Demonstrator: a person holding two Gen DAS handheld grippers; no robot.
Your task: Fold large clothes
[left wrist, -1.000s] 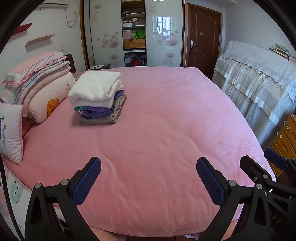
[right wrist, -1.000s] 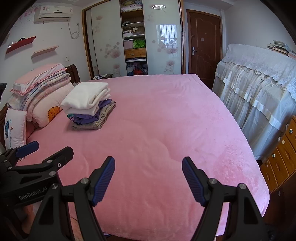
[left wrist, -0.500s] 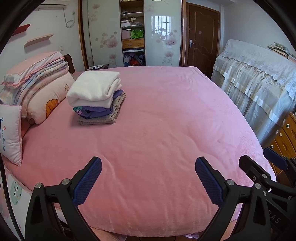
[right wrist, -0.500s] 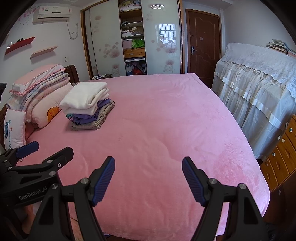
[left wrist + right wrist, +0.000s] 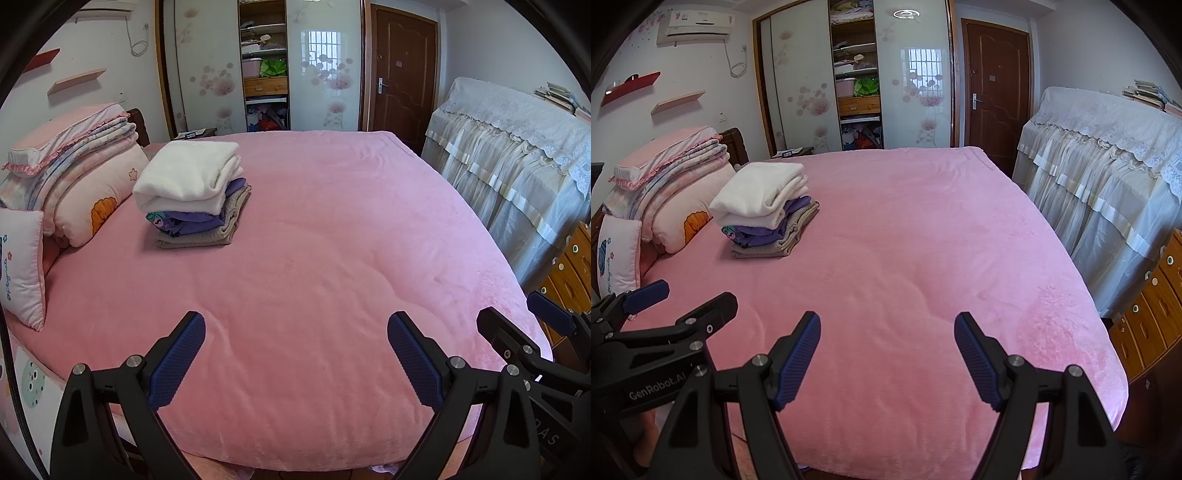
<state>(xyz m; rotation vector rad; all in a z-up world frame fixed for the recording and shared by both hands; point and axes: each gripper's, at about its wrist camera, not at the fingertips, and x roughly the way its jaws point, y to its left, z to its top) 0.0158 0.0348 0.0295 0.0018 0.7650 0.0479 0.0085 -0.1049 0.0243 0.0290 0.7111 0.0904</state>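
Left gripper (image 5: 295, 332): black frame with blue textured pads, jaws spread wide, nothing between them, held above the near edge of the bed.
Right gripper (image 5: 887, 334): same black and blue build, jaws wide apart, empty, just right of the left gripper and also above the near edge.
Stack of folded clothes (image 5: 192, 195): on the far left part of the bed; thick white fleece garment (image 5: 186, 175) on top, purple printed garment (image 5: 188, 223) beneath, beige knit garment (image 5: 207, 236) at the bottom; well apart from both grippers.
Pink plush bed cover (image 5: 332, 240): smooth, spread across the whole bed, bare on the near and right parts.
Pile of pink pillows and folded quilts (image 5: 74, 166): far left, just beside the stack.
Lace-draped furniture (image 5: 1108, 162): right of the bed.
Open wardrobe (image 5: 855, 81): far wall, shelves filled.
Brown wooden door (image 5: 995, 85): far right of the wardrobe, closed.
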